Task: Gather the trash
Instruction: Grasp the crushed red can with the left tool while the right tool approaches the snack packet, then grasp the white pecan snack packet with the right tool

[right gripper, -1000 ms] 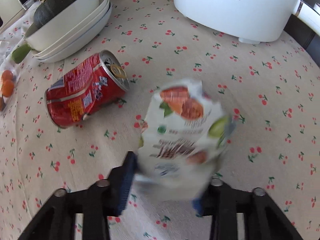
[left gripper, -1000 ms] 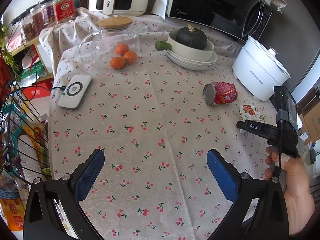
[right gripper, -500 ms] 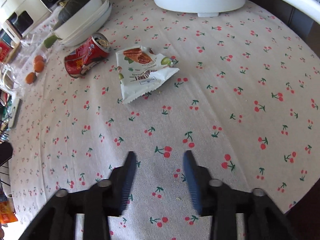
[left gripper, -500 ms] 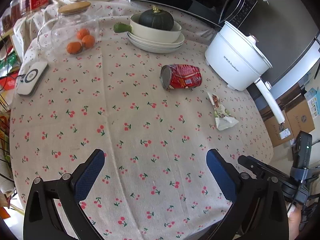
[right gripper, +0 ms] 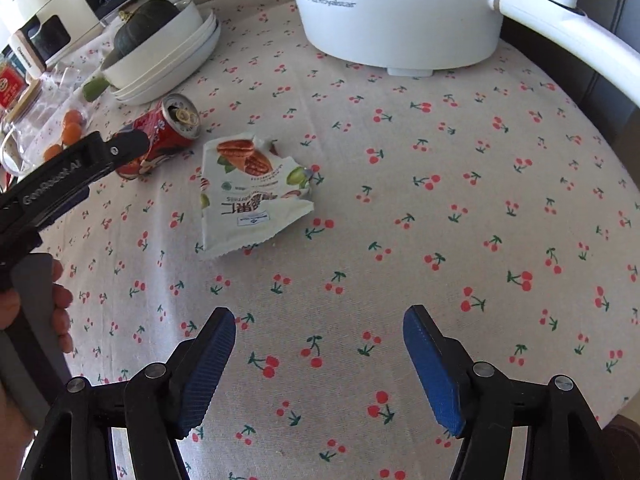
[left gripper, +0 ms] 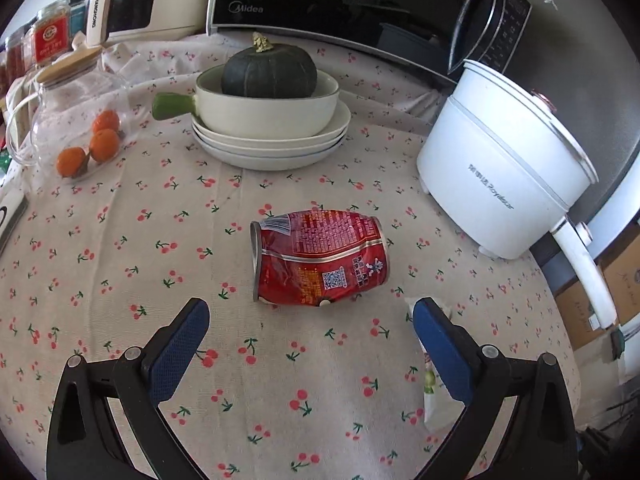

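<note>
A dented red drink can (left gripper: 320,256) lies on its side on the cherry-print tablecloth. My left gripper (left gripper: 310,314) hangs open just short of it, one blue pad on each side of the can's line. A torn white snack wrapper (right gripper: 248,196) lies flat beside the can (right gripper: 172,124); in the left wrist view only a strip of the wrapper (left gripper: 434,400) shows past the right finger. My right gripper (right gripper: 320,318) sits well back from the wrapper. Its jaws are opening and nothing is between them.
A white electric pot (left gripper: 500,168) stands at the right, its long handle (right gripper: 568,36) reaching over the table edge. Stacked bowls (left gripper: 268,148) holding a green pumpkin sit behind the can. A glass jar of oranges (left gripper: 80,128) is at the left. A hand (right gripper: 60,320) grips the left tool.
The right gripper let go of the snack wrapper, which now lies on the cloth, and pulled back with jaws widening. The left gripper swept across the table up to the can.
</note>
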The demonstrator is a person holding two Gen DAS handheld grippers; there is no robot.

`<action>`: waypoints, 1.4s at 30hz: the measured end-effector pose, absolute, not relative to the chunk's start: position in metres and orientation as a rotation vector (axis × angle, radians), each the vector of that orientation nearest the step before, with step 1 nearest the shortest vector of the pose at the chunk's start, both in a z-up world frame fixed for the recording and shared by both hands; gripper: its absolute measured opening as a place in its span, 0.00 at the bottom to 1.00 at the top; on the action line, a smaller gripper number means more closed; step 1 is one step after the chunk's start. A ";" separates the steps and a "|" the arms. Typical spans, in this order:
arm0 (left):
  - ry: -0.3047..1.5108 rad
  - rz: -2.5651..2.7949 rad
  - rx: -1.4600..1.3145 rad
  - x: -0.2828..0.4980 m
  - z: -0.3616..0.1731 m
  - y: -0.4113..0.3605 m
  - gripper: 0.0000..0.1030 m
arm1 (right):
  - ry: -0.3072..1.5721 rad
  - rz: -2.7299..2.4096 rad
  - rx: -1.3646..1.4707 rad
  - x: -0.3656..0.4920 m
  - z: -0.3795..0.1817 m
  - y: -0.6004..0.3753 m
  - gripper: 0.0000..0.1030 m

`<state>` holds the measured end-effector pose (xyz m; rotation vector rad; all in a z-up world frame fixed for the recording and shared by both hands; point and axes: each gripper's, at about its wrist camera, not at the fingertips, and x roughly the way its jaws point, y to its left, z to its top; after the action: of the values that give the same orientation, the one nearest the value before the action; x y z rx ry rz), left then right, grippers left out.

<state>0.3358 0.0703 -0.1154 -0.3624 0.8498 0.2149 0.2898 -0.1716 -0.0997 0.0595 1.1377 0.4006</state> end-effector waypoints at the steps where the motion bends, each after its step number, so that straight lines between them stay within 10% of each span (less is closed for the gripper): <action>1: 0.839 0.238 -0.371 0.339 -0.119 0.071 1.00 | 1.139 0.396 0.075 0.291 -0.100 -0.175 0.72; 42: 0.844 0.095 -0.432 0.342 -0.123 0.136 0.89 | 1.143 0.337 0.021 0.293 -0.111 -0.176 0.74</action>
<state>0.3421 0.1355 -0.1234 -0.4320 0.8442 0.0951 0.2934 -0.1765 -0.1112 0.0213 1.1427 0.3369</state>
